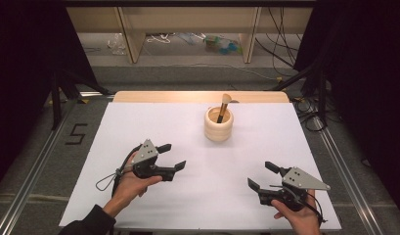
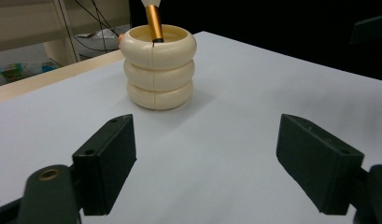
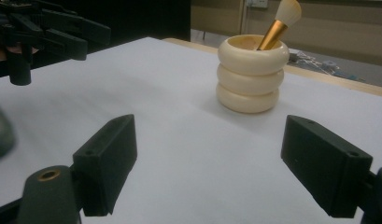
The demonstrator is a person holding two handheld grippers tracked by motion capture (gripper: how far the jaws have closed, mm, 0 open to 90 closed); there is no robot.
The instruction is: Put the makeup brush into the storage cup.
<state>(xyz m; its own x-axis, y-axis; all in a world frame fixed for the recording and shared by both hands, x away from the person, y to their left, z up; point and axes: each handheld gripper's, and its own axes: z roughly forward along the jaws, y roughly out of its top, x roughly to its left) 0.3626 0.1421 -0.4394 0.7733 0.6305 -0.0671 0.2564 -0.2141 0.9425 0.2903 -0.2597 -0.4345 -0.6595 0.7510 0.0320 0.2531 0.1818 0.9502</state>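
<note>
High view: a cream ribbed holder (image 1: 218, 125) is standing upright on the white table sheet (image 1: 139, 122), right of centre and nearer the far edge, where a bare wooden strip (image 1: 139, 96) is showing. A makeup brush (image 1: 223, 108) is leaning inside it, its long axis tilting up and away, bristles uppermost and pointing toward the far edge. Open sheet is lying on every side of the holder, widest on the near side. The left gripper (image 1: 173, 155) is hovering near the left, well apart from the holder, jaws spread and empty, pointing right. The right gripper (image 1: 261, 175) is sitting close to the near right corner, jaws likewise spread with nothing between them, pointing left and away.

Left gripper view: the holder (image 2: 159, 72) is standing ahead between the parted jaws; the brush's gold ferrule (image 2: 154, 22) is running out of the top edge, cutting off the bristles. Right gripper view: the brush (image 3: 278, 25) is leaning right, its handle being hidden inside the holder (image 3: 252, 72); the left gripper (image 3: 62, 28) is appearing far left, dark and hard to make out.
</note>
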